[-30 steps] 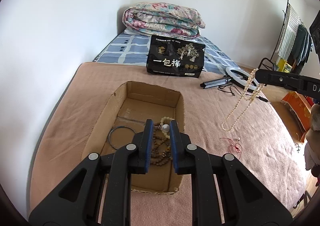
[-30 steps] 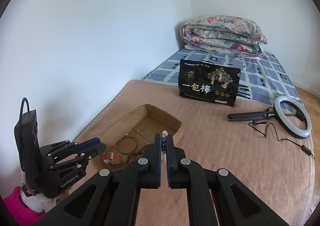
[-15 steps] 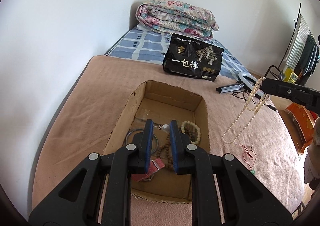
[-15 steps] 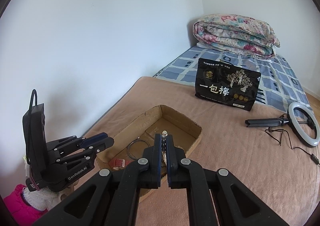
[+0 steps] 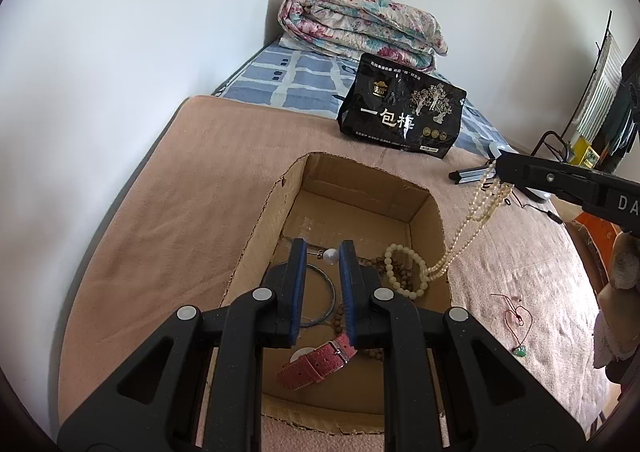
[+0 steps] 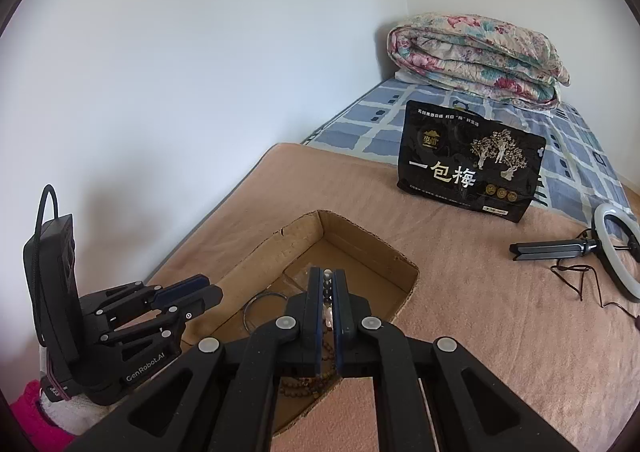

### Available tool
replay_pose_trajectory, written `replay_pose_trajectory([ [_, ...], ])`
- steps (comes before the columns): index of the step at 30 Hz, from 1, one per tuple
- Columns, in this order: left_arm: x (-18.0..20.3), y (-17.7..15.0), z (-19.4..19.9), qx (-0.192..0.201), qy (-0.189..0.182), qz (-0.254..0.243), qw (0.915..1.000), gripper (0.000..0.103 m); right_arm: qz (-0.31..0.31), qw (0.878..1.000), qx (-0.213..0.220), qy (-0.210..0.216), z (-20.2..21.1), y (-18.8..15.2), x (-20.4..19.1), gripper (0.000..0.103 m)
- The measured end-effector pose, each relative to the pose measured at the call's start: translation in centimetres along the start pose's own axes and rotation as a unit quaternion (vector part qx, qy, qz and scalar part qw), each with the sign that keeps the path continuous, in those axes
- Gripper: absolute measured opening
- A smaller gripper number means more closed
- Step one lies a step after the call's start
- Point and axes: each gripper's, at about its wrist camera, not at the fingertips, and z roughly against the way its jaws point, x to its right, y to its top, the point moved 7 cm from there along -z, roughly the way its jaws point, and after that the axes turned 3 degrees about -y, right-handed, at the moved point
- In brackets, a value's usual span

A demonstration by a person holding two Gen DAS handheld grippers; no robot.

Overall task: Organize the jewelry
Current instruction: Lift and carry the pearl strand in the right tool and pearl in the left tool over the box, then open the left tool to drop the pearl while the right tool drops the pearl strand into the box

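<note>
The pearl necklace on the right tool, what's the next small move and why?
Probably carry the right tool a bit further over the cardboard box, then lower it: the pearl necklace it grips hangs with its bottom loop at the box's right wall, barely inside.
</note>
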Motion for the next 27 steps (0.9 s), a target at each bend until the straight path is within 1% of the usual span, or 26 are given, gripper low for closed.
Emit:
replay_pose_trajectory([
  [7, -0.2, -0.2, -1.0, -0.008, -0.003, 0.001, 1.0, 0.015, 0.005, 1.0, -0.01, -0.002, -1.9, -0.2, -0.5, 0.001],
  [11, -0.1, -0.3, -1.4, -0.014, -0.006, 0.002, 0.9999, 0.015, -0.002, 1.0, -0.024, 0.001, -3.0, -0.8, -0.2, 0.003],
  [12, -0.2, -0.4, -1.5, -0.014, -0.005, 0.002, 0.9999, 0.015, -0.005, 1.0, -0.027, 0.0, -3.2, -0.9, -0.1, 0.009],
  [13, -0.2, -0.5, -1.6, -0.016, -0.004, 0.002, 0.9999, 0.015, -0.009, 1.0, -0.027, -0.001, -3.4, -0.9, 0.1, 0.025],
  [14, -0.2, -0.5, -1.6, -0.017, -0.003, 0.002, 0.9998, 0.019, -0.013, 1.0, -0.024, -0.004, -3.4, -1.0, 0.3, 0.034],
  [15, -0.3, -0.5, -1.7, -0.018, -0.002, 0.001, 0.9998, 0.027, -0.018, 1.0, -0.022, -0.009, -3.4, -1.1, 0.6, 0.048],
  [16, -0.3, -0.5, -1.6, -0.015, 0.001, 0.0, 0.9999, 0.042, -0.022, 0.999, -0.02, -0.012, -3.4, -1.1, 0.8, 0.061],
  [17, -0.3, -0.5, -1.5, -0.011, 0.002, -0.001, 0.9999, 0.048, -0.025, 0.999, -0.017, -0.014, -3.4, -1.1, 1.0, 0.067],
  [18, -0.3, -0.5, -1.4, -0.009, 0.004, -0.003, 0.9999, 0.048, -0.027, 0.999, -0.015, -0.018, -3.4, -1.2, 1.2, 0.079],
  [19, -0.2, -0.5, -1.4, -0.009, 0.006, -0.005, 0.9999, 0.049, -0.028, 0.999, -0.013, -0.021, -3.4, -1.2, 1.4, 0.087],
  [21, -0.2, -0.6, -1.4, -0.009, 0.013, -0.01, 0.9998, 0.055, -0.027, 0.999, -0.011, -0.026, -3.4, -1.3, 1.5, 0.091],
  [22, -0.2, -0.6, -1.4, -0.008, 0.015, -0.011, 0.9998, 0.061, -0.026, 0.999, -0.014, -0.028, -3.5, -1.4, 1.6, 0.093],
  [27, -0.4, -0.8, -1.4, -0.009, 0.019, -0.008, 0.9998, 0.062, -0.023, 0.999, -0.027, -0.033, -4.1, -2.0, 1.6, 0.094],
])
